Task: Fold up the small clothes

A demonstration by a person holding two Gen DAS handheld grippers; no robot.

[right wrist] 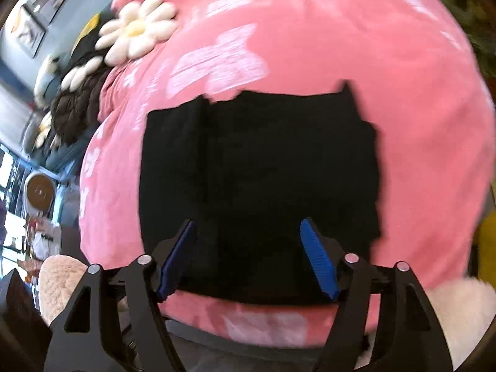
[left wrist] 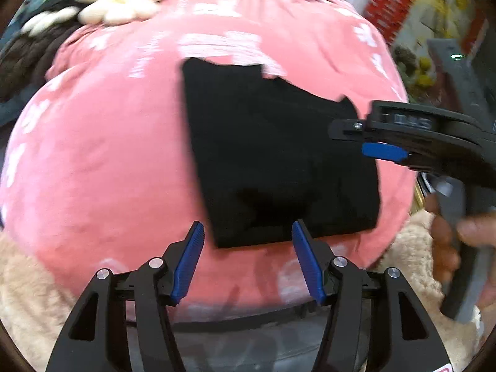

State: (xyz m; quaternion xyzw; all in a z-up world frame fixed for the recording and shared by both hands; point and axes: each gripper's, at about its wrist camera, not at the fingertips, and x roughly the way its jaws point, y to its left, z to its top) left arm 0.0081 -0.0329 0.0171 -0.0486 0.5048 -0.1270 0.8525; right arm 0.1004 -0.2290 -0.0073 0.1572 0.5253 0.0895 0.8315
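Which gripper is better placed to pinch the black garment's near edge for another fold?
Probably the left gripper: its open jaws straddle the near hem of the black garment on the pink blanket. The right gripper, also open, hovers further in, over the cloth's middle.

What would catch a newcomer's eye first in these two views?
A folded black garment lies flat in the middle of a bright pink blanket with white flowers. Both tongs, left and right, stand open over its near edge. A plush daisy sits at the far left.

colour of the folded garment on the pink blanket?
Plain black garment, no visible pattern; clearest in the right wrist view.
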